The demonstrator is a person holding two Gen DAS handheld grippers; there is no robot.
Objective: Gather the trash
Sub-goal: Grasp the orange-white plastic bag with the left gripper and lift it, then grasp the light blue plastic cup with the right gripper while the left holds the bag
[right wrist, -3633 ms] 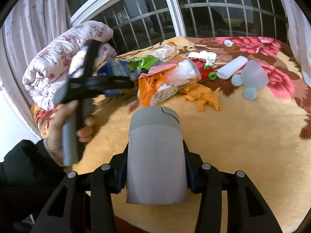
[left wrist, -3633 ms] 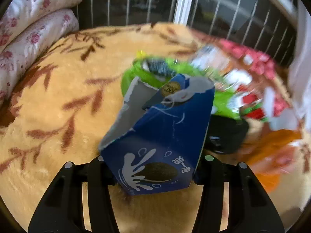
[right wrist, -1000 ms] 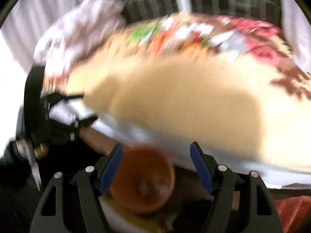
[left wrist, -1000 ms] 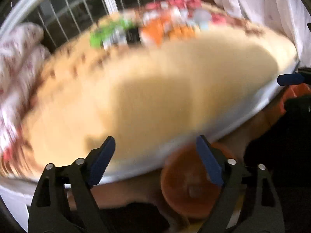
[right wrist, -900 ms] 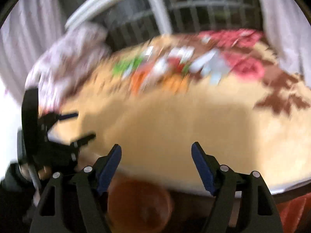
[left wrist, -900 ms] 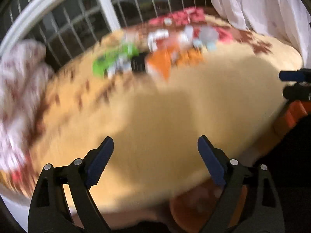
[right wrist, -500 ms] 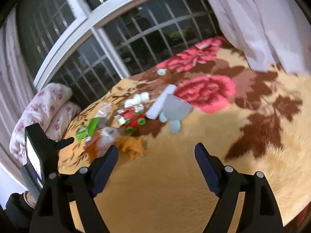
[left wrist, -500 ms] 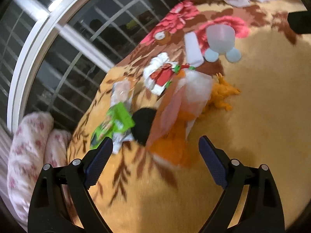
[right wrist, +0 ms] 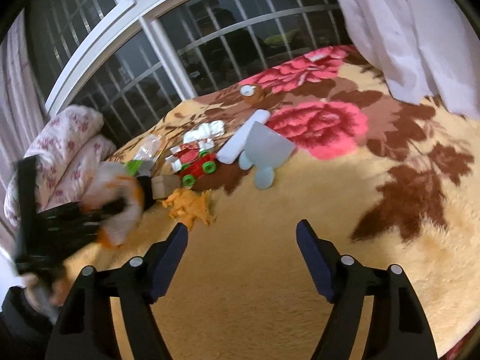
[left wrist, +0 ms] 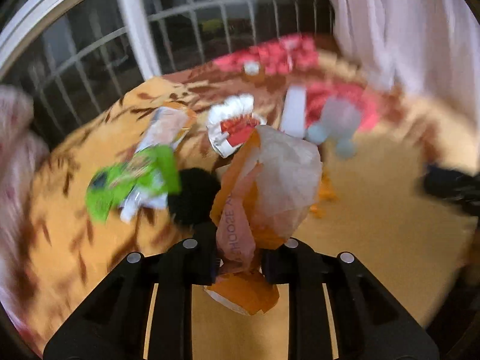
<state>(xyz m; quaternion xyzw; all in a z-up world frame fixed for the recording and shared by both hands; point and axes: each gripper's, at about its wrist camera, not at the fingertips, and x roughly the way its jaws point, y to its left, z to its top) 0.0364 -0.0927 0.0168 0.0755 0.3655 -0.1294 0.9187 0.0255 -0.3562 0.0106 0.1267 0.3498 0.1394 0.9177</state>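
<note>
Left gripper (left wrist: 238,258) pitched down toward the bed, jaws clamped on a crumpled orange-and-white wrapper (left wrist: 270,180); the wrapper stands up between the jaws and spills below them, lifted clear of the blanket (left wrist: 375,225). In the right wrist view the same gripper (right wrist: 99,210) sits at the left edge, motion-blurred, with the person's hand (right wrist: 42,288) gripping its handle low in the corner. Right gripper (right wrist: 241,237) also angled down over bare blanket, jaws wide but easing closed, nothing between them. Just past the wrapper: a black object (left wrist: 192,198), blurred, probably a lid or cap, can't confirm. Left of it a green snack bag (left wrist: 135,180). Beside the wrapper on the far side an orange toy dinosaur (right wrist: 189,207) lies on the blanket. Further out: red toy car with green wheels (right wrist: 199,165), red-and-white packet (left wrist: 237,129), clear crinkled wrapper (left wrist: 168,126), white tube (right wrist: 243,141) touching a pale blue plastic piece (right wrist: 267,150). Farther still a small round brown item (right wrist: 250,91) on the floral pattern. Folded floral quilt (right wrist: 66,150) at left, barred window (right wrist: 210,39) behind, curtain (right wrist: 405,30) at right.
</note>
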